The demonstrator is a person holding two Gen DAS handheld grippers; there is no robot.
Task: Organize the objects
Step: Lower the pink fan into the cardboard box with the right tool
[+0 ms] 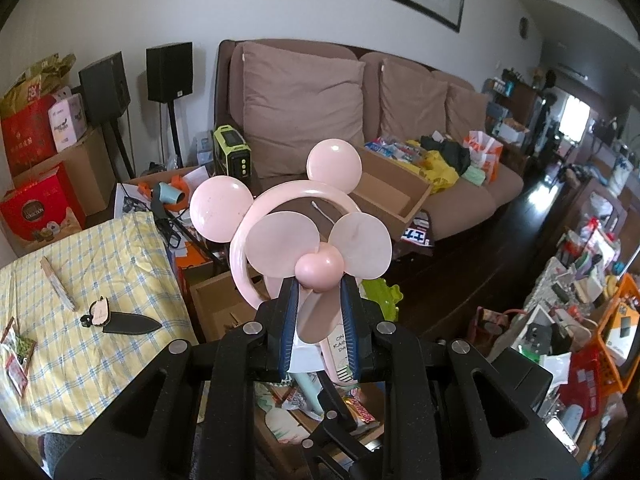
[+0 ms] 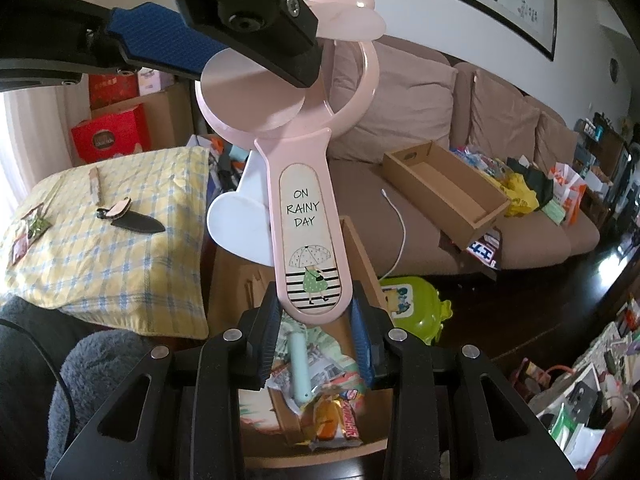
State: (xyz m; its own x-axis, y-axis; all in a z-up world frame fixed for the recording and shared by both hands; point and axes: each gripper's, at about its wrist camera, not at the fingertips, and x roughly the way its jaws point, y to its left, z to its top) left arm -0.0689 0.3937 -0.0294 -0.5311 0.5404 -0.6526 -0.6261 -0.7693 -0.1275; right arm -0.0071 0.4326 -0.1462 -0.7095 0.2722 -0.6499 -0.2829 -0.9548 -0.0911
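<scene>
- The pink hand fan (image 2: 308, 216), with mouse ears and "ON RAINY DAY" on its handle, is held up mid-frame in both views between my two grippers.
- My right gripper (image 2: 316, 312) has its fingers clamped on the bottom end of the handle.
- My left gripper (image 1: 320, 312) has its fingers clamped on a blade just under the pink hub.
- Directly below the fan, an open cardboard box (image 2: 360, 248) holds snack wrappers and a mint green tube.
- At the left of the frame a yellow checked cloth (image 2: 120, 248) carries a black sheath (image 2: 138, 222).
- Behind, a brown sofa (image 2: 540, 240) bears an empty wooden tray (image 2: 444, 188).
</scene>
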